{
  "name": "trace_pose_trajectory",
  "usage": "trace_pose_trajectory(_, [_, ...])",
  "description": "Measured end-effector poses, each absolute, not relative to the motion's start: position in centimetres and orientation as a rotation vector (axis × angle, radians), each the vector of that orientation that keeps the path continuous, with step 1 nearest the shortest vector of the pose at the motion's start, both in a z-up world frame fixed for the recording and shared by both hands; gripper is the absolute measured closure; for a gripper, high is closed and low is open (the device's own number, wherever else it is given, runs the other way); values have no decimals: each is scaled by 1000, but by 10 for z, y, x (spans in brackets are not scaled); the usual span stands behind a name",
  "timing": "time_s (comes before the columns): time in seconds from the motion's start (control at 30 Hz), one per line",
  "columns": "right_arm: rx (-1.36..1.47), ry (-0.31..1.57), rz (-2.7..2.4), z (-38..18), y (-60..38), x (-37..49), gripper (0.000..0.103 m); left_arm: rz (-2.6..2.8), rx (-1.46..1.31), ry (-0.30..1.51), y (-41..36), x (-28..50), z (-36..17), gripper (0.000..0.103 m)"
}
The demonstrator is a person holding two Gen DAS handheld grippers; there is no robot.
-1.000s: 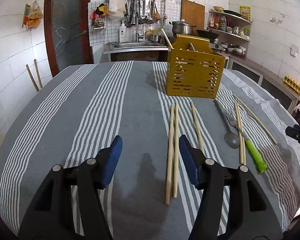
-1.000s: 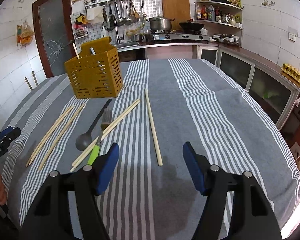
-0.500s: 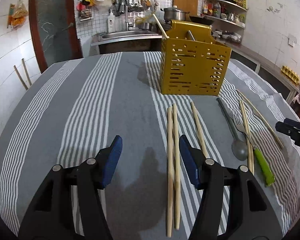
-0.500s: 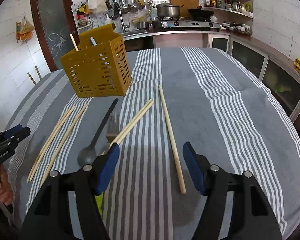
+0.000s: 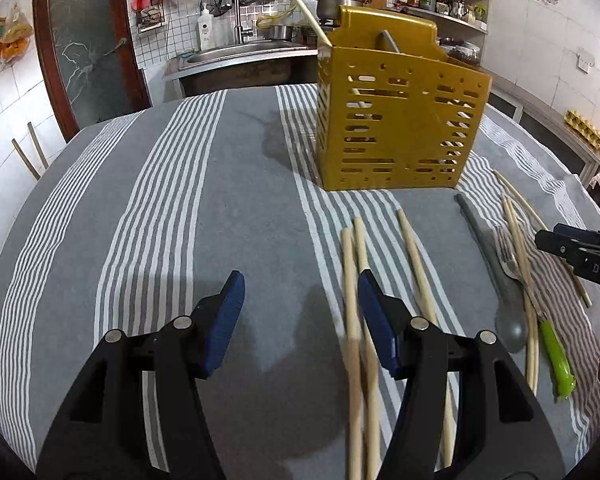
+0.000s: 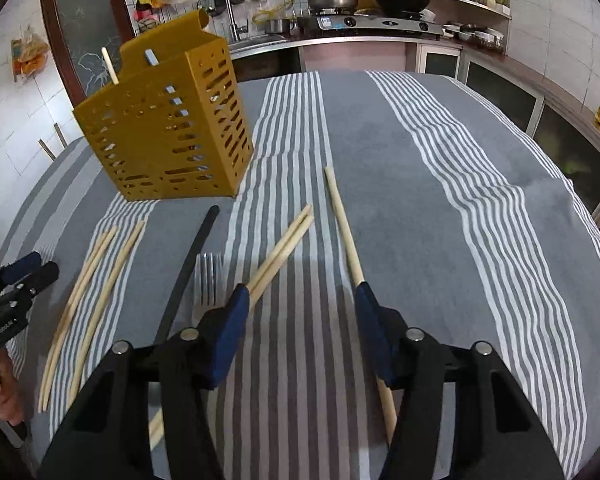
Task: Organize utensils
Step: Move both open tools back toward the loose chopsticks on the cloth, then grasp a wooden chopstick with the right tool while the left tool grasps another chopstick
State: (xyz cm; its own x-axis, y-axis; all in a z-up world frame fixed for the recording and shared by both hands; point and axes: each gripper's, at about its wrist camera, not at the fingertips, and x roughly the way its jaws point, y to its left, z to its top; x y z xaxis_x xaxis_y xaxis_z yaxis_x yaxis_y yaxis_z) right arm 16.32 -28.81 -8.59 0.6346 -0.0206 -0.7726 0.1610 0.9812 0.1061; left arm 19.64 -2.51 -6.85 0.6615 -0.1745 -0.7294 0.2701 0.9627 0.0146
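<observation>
The left gripper is hovering over the striped tablecloth with its jaws standing moderately wide and nothing between them. A pair of chopsticks is lying just to the right of the gap, its long axis running roughly parallel to the fingers, away toward the yellow utensil holder; the right-hand pad is overlapping the pair in the view, so a small sideways shift to the right is probably needed before closing. A third chopstick is lying beyond that pad, also pointing toward the holder. The right gripper is standing part-open, its jaws having just been closing, with only bare cloth between them. A single chopstick is passing under its right pad, while a crossed pair is running beneath its left pad. The spoon and fork are lying between the two grippers, nearer the right one. The holder is standing upright behind all the loose utensils.
</observation>
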Motion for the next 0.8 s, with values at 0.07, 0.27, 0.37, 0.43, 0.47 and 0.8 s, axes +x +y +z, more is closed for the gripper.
trace_pose_trajectory(0.07, [157, 897, -120, -90, -287, 171, 52, -258, 111, 826, -24, 202, -70, 45])
trace_pose_trajectory(0.27, [150, 921, -134, -94, -289, 183, 58, -273, 131, 854, -33, 208, -77, 45])
trace_pose_trajectory(0.37, [142, 931, -118, -93, -287, 188, 60, -262, 141, 873, -36, 211, -83, 45])
trace_pose_trajectory(0.43, [132, 941, -106, -94, -284, 193, 60, -256, 151, 889, -39, 215, -86, 45])
trace_pose_trajectory(0.47, [126, 940, -110, -94, -282, 195, 62, -254, 156, 893, -40, 216, -87, 45])
trace_pose_trajectory(0.8, [134, 965, -99, -98, -300, 193, 76, -239, 164, 926, -41, 222, -96, 45])
